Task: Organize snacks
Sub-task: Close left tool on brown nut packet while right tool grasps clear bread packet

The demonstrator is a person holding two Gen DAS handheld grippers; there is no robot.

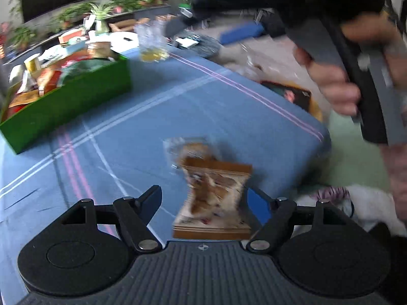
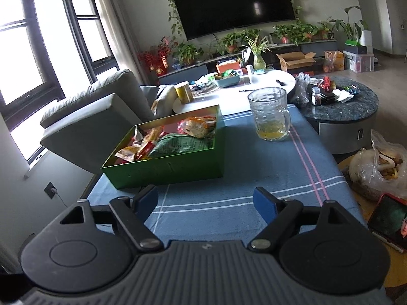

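Observation:
A brown and white snack packet (image 1: 213, 198), blurred and pinched at its waist, stands between the fingers of my left gripper (image 1: 204, 195). The jaws are open: the left finger is well clear of the packet and the right finger is close beside it. Just beyond lies a snack in a clear wrapper (image 1: 188, 150) on the blue striped cloth (image 1: 178, 101). The green box (image 1: 63, 101) (image 2: 165, 167) holds several snack bags. My right gripper (image 2: 206, 200) is open and empty above the cloth, short of the box. The left wrist view shows a hand holding it (image 1: 368, 89) at upper right.
A glass mug (image 2: 269, 114) with a little yellow liquid stands behind the box. Off the table's right edge are a plastic bag of food (image 2: 376, 162) and a phone (image 2: 389, 218). A dark round table (image 2: 343, 109), a cluttered white table (image 2: 254, 81) and a grey sofa (image 2: 96, 117) lie beyond.

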